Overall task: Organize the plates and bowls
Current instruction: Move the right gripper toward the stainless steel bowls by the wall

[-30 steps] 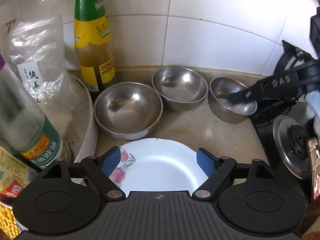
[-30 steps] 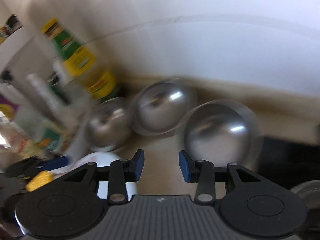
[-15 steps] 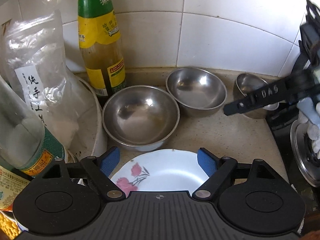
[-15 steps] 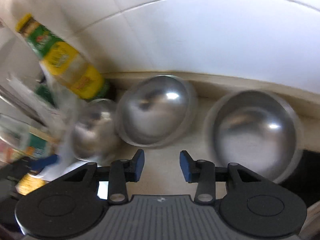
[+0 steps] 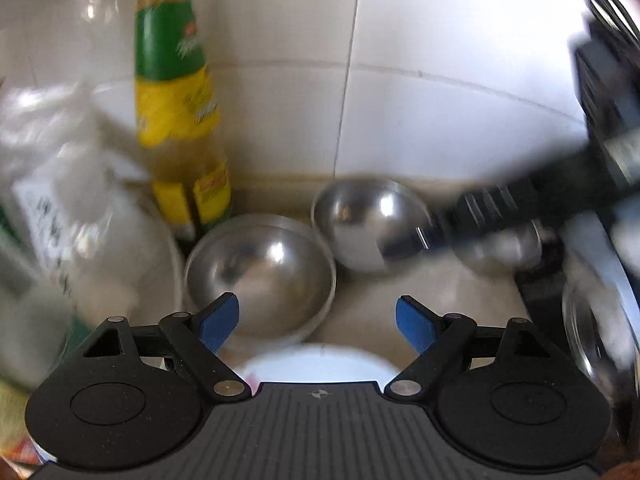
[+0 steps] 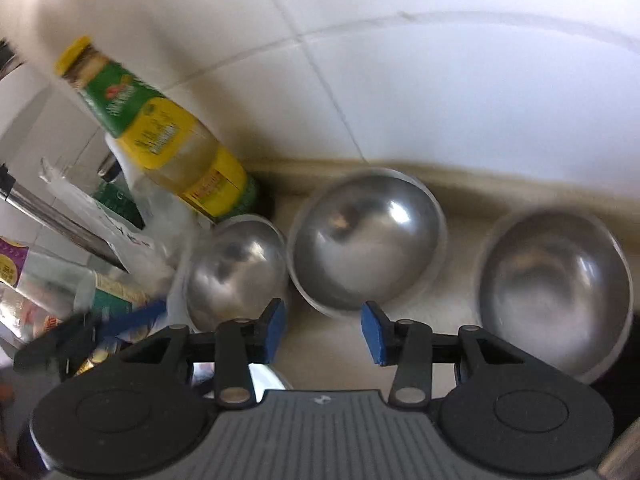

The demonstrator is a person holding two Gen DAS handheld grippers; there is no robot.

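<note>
Motion blur smears the clear plastic bag with a printed label, leaving its characters unreadable. The left gripper hides most of the white flowered plate. The blurred black right gripper covers much of the small round steel bowl.

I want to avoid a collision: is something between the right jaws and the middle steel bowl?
Nothing visible. The right gripper, jaws opening and empty, faces the middle steel bowl across bare counter; the other bowls sit aside.

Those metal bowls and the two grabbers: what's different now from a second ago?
The right gripper has swung from the right-hand bowl toward the middle bowl, its empty jaws opening. The left gripper moved up over the nearest bowl, open. Bowls, plate and bottle stayed put.
</note>
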